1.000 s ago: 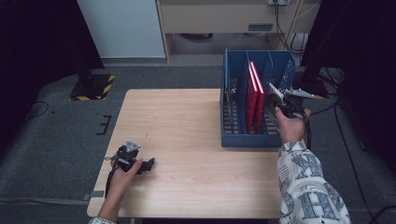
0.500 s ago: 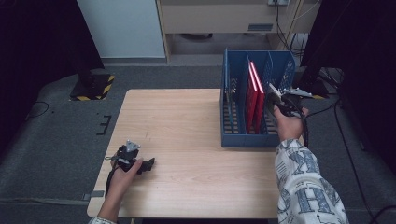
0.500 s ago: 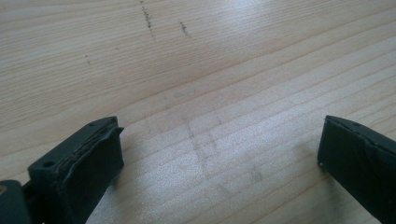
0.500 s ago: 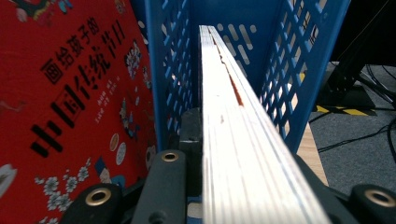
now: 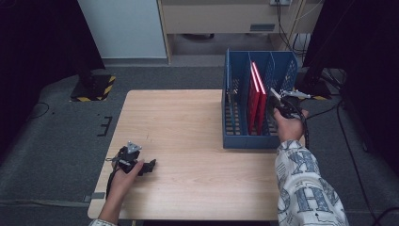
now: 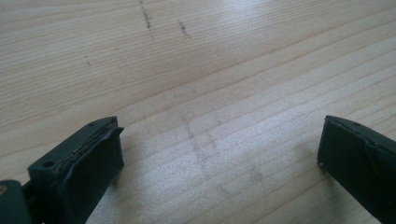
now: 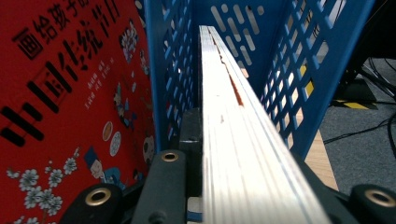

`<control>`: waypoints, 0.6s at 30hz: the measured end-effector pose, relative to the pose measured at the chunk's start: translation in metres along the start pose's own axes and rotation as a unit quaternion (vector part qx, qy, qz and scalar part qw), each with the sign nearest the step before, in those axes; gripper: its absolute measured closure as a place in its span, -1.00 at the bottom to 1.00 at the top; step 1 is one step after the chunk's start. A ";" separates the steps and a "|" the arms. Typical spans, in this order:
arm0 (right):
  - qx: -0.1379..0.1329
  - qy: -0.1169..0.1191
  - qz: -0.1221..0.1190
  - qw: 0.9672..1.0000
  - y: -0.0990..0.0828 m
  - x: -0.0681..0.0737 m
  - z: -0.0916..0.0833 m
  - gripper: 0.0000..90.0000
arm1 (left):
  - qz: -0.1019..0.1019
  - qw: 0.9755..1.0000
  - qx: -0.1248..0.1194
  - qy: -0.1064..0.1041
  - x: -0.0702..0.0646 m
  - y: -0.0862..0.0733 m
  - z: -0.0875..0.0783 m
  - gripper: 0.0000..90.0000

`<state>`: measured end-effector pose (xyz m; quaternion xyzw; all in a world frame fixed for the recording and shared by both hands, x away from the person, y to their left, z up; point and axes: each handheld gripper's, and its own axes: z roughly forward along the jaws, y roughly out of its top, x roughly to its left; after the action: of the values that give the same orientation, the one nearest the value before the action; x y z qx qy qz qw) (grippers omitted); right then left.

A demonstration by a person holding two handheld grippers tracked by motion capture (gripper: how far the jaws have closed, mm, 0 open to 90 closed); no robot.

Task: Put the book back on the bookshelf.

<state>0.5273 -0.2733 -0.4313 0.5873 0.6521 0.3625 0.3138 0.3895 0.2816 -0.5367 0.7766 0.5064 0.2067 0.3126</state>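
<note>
My right hand-held gripper (image 5: 282, 101) pinches a book (image 7: 243, 140) by its page edge at the right end of the blue rack (image 5: 235, 139), which stands on the right side of the tabletop (image 5: 188, 122). In the right gripper view the pale page block runs straight away from me between the two black jaws, its long axis in line with the rack's slot, one jaw pressed to its left face, the other just showing at its right. The book sits in the compartment to the right of a perforated blue divider (image 7: 163, 70); on the far side of that divider stands a red book (image 7: 70, 93) with its cover facing the camera. From above, red books (image 5: 256, 96) lean in the middle slots, just left of my right hand (image 5: 288, 126). My left hand-held gripper (image 5: 149, 165) lies well apart on the near left of the tabletop, jaws spread wide over bare wood, holding nothing. The right hand is plainly the nearer one, so I judge any lift or push goes along the slot
</note>
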 end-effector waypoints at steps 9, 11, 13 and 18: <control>0.009 -0.002 -0.014 1.000 -0.003 0.004 0.005 0.68 | 0.000 1.000 0.000 -0.001 0.000 0.000 0.000 -1.00; 0.012 -0.004 -0.021 1.000 -0.003 0.005 0.005 0.68 | 0.001 1.000 0.000 -0.001 0.000 0.000 0.000 -1.00; 0.017 -0.003 -0.025 1.000 -0.003 0.006 0.005 0.67 | 0.001 1.000 0.000 -0.001 -0.001 0.000 0.000 -1.00; 0.036 0.001 -0.023 0.999 -0.005 0.005 0.002 0.66 | 0.001 1.000 0.000 -0.002 -0.001 0.000 0.000 -1.00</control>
<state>0.5257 -0.2685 -0.4363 0.5829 0.6780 0.3322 0.3003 0.3894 0.2808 -0.5367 0.7777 0.5048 0.2057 0.3130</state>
